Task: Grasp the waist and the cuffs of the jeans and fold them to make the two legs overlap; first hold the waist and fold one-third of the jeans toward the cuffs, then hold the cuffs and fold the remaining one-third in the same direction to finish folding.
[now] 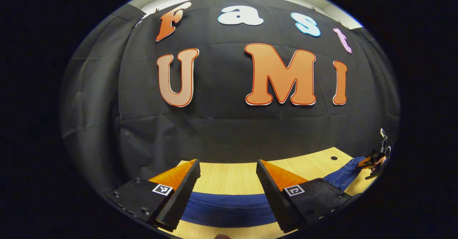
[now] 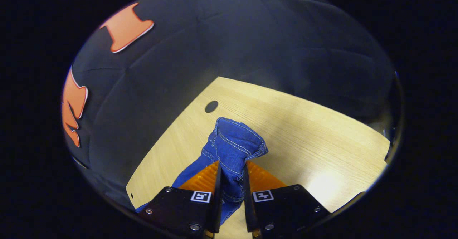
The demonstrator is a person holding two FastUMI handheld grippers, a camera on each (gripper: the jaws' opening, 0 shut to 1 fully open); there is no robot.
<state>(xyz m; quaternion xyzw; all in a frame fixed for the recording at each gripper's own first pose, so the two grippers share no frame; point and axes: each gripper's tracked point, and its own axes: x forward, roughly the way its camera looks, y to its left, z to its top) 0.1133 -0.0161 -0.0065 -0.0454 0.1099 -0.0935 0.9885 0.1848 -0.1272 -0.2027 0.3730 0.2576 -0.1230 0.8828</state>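
Note:
Blue jeans (image 1: 229, 208) lie flat on the wooden table (image 1: 229, 180) as a wide band below my left gripper (image 1: 228, 164), whose fingers stand wide apart above the cloth with nothing between them. At the far right of the left gripper view the jeans (image 1: 345, 174) rise to the other gripper (image 1: 375, 160), held by a hand. In the right gripper view my right gripper (image 2: 232, 167) is shut on a bunched, stitched end of the jeans (image 2: 232, 142). That end sticks up past the fingertips, lifted over the table (image 2: 304, 124). I cannot tell whether it is waist or cuff.
A small round hole (image 2: 211, 106) sits in the tabletop near the back edge, also seen as the hole (image 1: 334, 158) in the left gripper view. The black cloth wall (image 1: 229, 124) stands close behind the table. Bare wood (image 2: 322, 149) stretches right of the jeans.

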